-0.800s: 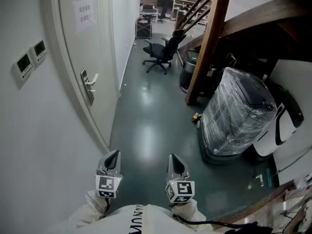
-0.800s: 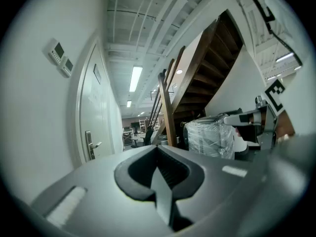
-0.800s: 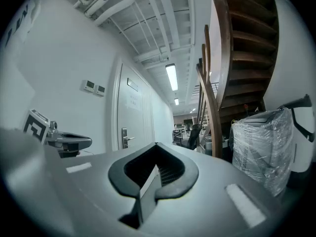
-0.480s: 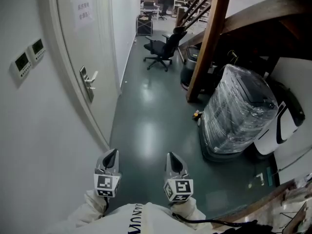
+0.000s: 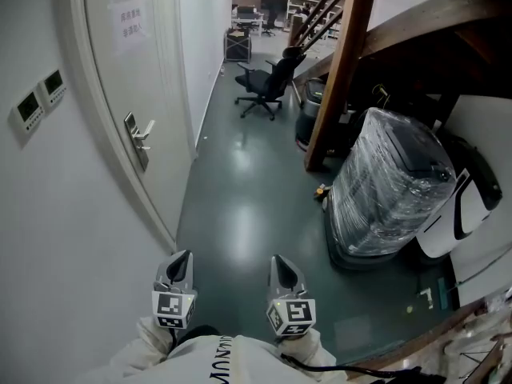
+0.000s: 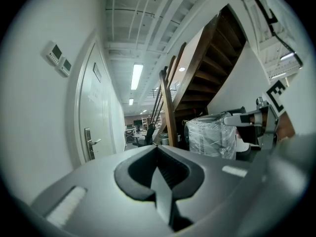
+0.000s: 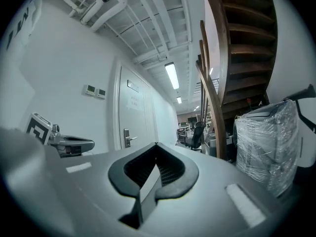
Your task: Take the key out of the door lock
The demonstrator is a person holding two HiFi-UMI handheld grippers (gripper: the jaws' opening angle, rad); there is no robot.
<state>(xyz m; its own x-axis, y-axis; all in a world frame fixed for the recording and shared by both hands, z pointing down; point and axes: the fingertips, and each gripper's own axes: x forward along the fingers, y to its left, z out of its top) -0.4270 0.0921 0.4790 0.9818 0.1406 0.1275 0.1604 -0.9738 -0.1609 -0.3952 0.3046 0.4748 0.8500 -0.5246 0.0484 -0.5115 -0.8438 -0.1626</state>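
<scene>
With the door lock [image 5: 138,144] shifted only slightly leftward in the head view and its key too small to be made out, the left hand-held gripper [image 5: 182,258] and right hand-held gripper [image 5: 281,262] are held closed and empty, well short of that lock, so the approach is judged barely begun

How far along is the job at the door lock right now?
Nothing looks done. Both the left gripper and right gripper are shut and empty, well short of the door lock. Any key is too small to see. Remaining: approach, grip, pull.
</scene>
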